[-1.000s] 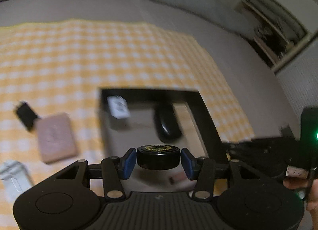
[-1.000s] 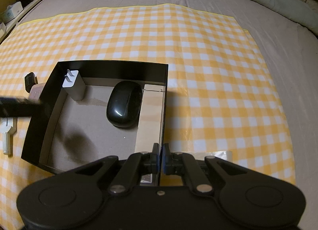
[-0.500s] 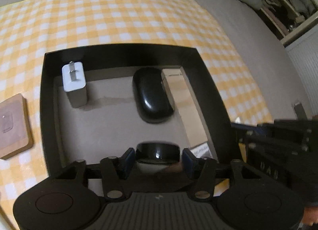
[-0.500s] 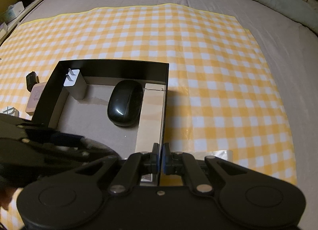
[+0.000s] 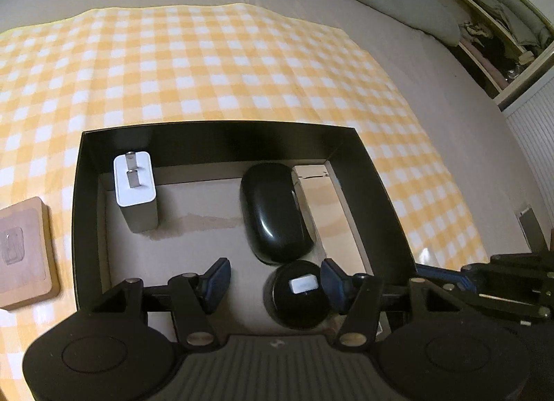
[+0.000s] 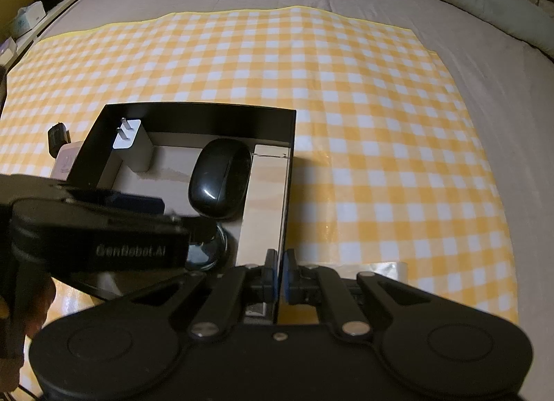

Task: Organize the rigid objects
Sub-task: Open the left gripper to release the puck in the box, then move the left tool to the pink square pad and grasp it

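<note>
A black open box (image 5: 79, 214) lies on the yellow checked cloth. It holds a white plug adapter (image 5: 135, 190), a black mouse (image 5: 273, 214) and a round black puck (image 5: 297, 295) near the front wall. My left gripper (image 5: 273, 278) is open inside the box; the puck rests on the floor by its right finger. My right gripper (image 6: 279, 271) is shut on the box's right wall (image 6: 285, 203) near the front corner. The box, adapter (image 6: 133, 148) and mouse (image 6: 221, 183) show in the right wrist view too.
A tan wooden block (image 5: 22, 252) lies on the cloth left of the box. A small black item (image 6: 57, 136) lies beyond it. Grey bedding surrounds the cloth (image 6: 381, 107). Shelves (image 5: 491, 30) stand at the far right.
My left gripper moved down into the box with the puck, then opened and let it go on the box floor. My right gripper kept its hold on the wall.
</note>
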The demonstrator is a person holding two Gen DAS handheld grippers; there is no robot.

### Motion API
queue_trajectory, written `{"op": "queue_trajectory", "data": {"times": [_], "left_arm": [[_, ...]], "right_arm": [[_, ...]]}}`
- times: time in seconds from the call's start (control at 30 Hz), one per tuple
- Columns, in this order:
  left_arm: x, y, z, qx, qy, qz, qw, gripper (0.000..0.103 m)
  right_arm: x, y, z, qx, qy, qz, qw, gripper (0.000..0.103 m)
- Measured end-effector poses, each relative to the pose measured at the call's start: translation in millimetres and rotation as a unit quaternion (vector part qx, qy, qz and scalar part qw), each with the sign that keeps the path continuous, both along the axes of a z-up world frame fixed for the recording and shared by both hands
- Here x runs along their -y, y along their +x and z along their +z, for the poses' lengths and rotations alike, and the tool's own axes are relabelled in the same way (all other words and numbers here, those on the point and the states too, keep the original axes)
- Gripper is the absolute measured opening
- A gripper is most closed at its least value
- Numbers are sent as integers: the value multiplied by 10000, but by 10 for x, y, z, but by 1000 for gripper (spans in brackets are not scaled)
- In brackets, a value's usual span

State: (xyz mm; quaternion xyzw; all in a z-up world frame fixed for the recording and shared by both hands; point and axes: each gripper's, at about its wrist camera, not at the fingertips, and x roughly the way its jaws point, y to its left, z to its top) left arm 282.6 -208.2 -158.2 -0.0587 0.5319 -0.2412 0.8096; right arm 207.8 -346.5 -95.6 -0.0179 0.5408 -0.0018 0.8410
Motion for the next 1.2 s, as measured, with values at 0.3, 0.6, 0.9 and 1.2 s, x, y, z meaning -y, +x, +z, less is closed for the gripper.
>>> {"op": "queue_trajectory", "data": {"times": [0.3,0.6,0.9,1.2], "left_arm": [[62,-56,-41,-242,-307,-95,9992,48],[72,-187,135,-24,-22,-74,10000,53],[-260,-361,588,577,-42,-16,9983,90],[-609,-599,1044,1107,-155,165,9936,102]], "right_arm": [[3,-3,-3,-22,-1,30,10000,4],[19,-4,-12,-38,111,-14,9999,4],[53,-11,-3,-23,255,-69,9996,4],[34,-19,5,-17,207,-57,9998,4]]}}
